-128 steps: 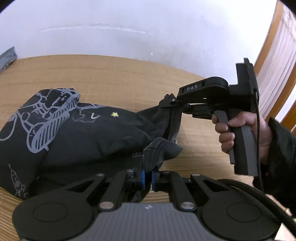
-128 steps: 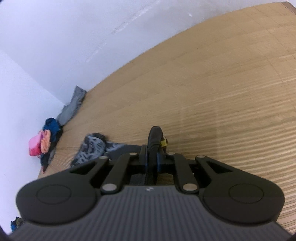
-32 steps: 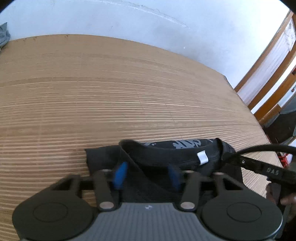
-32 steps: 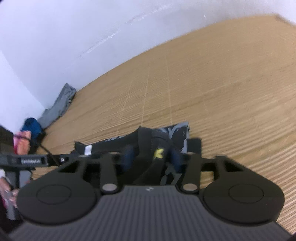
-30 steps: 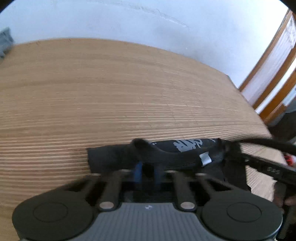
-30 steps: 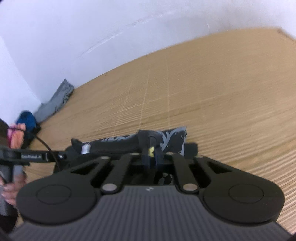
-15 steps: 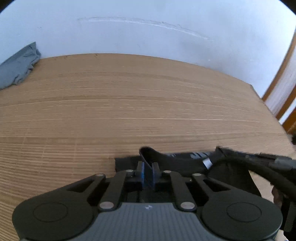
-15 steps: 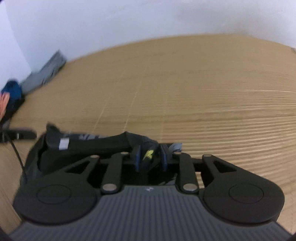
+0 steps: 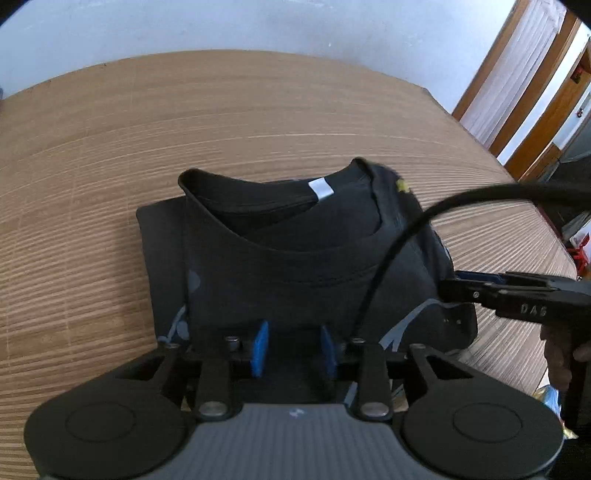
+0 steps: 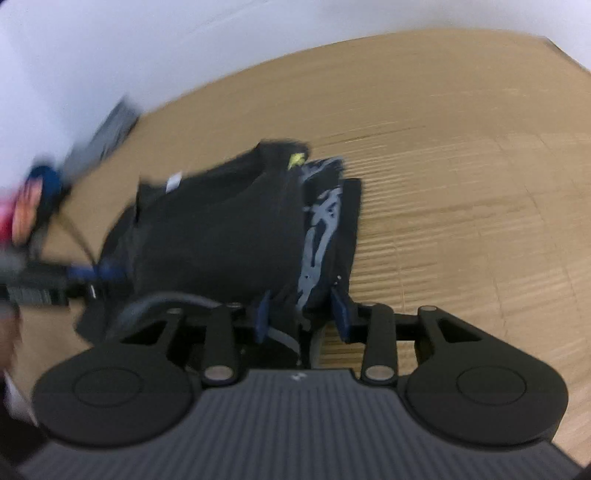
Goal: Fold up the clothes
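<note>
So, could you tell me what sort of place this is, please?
Probably a room in a home: a bamboo mat against a plain white wall, a wood-framed doorway at the side, and a black T-shirt being folded.

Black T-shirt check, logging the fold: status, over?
Left hand-held gripper open, right hand-held gripper open. Black T-shirt lies folded on the wooden table, collar up. Black cable drapes across it.

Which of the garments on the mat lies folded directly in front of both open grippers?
The black T-shirt, with its white neck label: it lies between the left gripper and right gripper. The other clothes sit blurred by the far wall.
</note>
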